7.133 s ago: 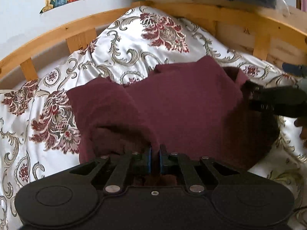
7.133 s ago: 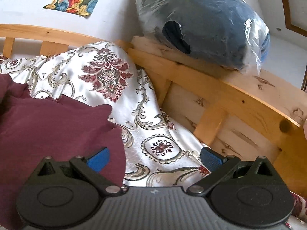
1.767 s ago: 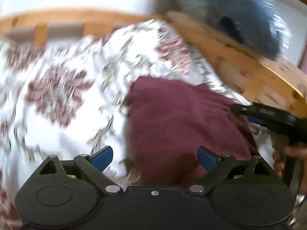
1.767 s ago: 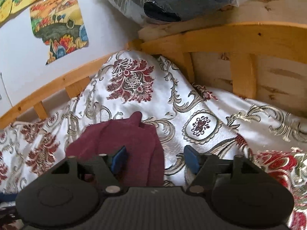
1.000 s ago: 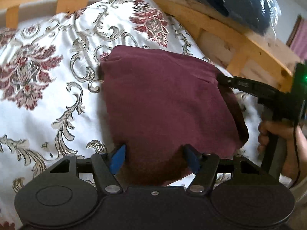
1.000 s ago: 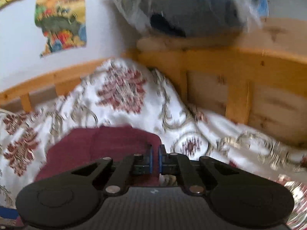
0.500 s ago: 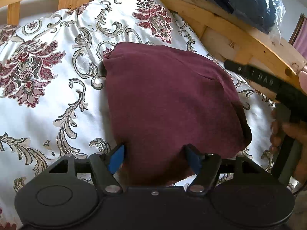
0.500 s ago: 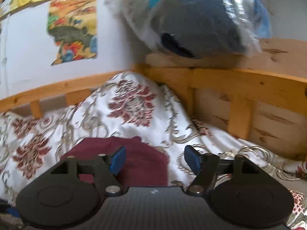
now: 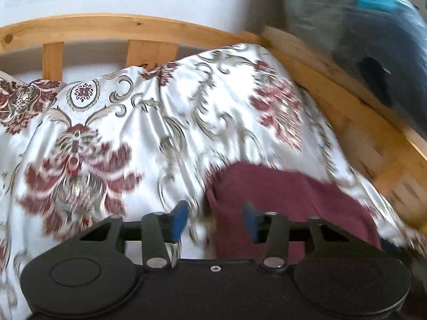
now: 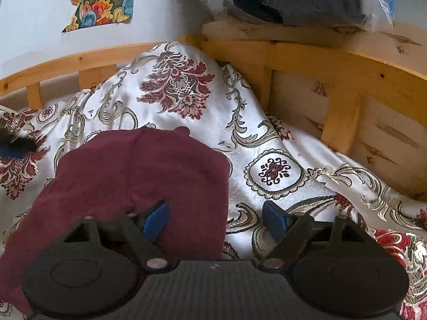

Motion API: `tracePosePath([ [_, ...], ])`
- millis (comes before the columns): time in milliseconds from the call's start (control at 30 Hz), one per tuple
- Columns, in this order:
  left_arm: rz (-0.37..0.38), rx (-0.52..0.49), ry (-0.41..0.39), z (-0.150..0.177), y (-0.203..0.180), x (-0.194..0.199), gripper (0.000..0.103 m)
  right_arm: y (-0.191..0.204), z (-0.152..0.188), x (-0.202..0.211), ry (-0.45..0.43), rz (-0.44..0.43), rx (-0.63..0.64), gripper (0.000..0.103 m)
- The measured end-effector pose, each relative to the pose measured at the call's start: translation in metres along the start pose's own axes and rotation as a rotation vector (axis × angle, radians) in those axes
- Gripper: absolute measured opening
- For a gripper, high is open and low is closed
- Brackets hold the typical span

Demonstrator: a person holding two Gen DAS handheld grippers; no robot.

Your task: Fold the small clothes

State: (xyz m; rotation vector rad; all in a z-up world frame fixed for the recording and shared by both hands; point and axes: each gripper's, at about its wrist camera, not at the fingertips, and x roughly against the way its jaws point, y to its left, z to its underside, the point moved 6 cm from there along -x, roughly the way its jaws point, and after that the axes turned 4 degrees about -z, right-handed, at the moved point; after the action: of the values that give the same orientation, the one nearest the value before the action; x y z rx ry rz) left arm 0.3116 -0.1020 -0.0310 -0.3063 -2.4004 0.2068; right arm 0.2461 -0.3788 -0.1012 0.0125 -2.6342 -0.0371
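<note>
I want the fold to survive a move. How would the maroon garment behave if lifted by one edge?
Probably floppy: the maroon garment lies soft and rounded, without crisp creases. It may slide easily, since the floral bedspread looks shiny and satiny.

My left wrist view is motion-blurred: the bedspread [image 9: 165,138] pattern smears toward the right, and the plastic-wrapped bundle [image 9: 373,40] at far right has no readable outline. The gripper body hides the near edge of the maroon garment [image 9: 288,194]. In my right wrist view, the poster [image 10: 101,0] and bundle are cut off at the top; a dark object [image 10: 16,145] at the left edge is unidentifiable.
</note>
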Motion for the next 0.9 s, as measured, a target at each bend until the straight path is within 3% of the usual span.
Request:
tracePosePath([
  [67, 0.011, 0.036, 0.013, -0.013, 0.004, -0.019, 0.036, -0.001, 0.0, -0.001, -0.004, -0.005, -0.002, 0.084],
  [200, 0.072, 0.094, 0.105, -0.025, -0.002, -0.058, 0.036, -0.002, 0.001, -0.002, -0.012, -0.01, 0.005, 0.084],
  [333, 0.087, 0.095, 0.221, -0.019, -0.008, -0.087, 0.036, -0.003, 0.001, -0.002, -0.017, -0.014, 0.007, 0.085],
  [367, 0.084, 0.098, 0.23, -0.018, -0.009, -0.091, 0.029, -0.003, 0.001, -0.002, -0.018, -0.015, 0.007, 0.085],
  [433, 0.096, 0.089, 0.222, -0.019, -0.012, -0.092, 0.012, -0.003, 0.002, -0.002, -0.022, -0.017, 0.007, 0.085],
  [567, 0.045, 0.005, 0.129, -0.031, -0.023, -0.078, 0.001, -0.004, 0.002, -0.001, -0.025, -0.022, 0.007, 0.085],
  [700, -0.002, -0.057, 0.01, -0.046, -0.034, -0.06, 0.001, -0.004, 0.002, 0.0, -0.025, -0.025, 0.004, 0.085],
  [900, -0.075, -0.128, -0.003, -0.036, -0.04, -0.066, 0.007, -0.003, 0.002, 0.0, -0.026, -0.026, 0.005, 0.085],
])
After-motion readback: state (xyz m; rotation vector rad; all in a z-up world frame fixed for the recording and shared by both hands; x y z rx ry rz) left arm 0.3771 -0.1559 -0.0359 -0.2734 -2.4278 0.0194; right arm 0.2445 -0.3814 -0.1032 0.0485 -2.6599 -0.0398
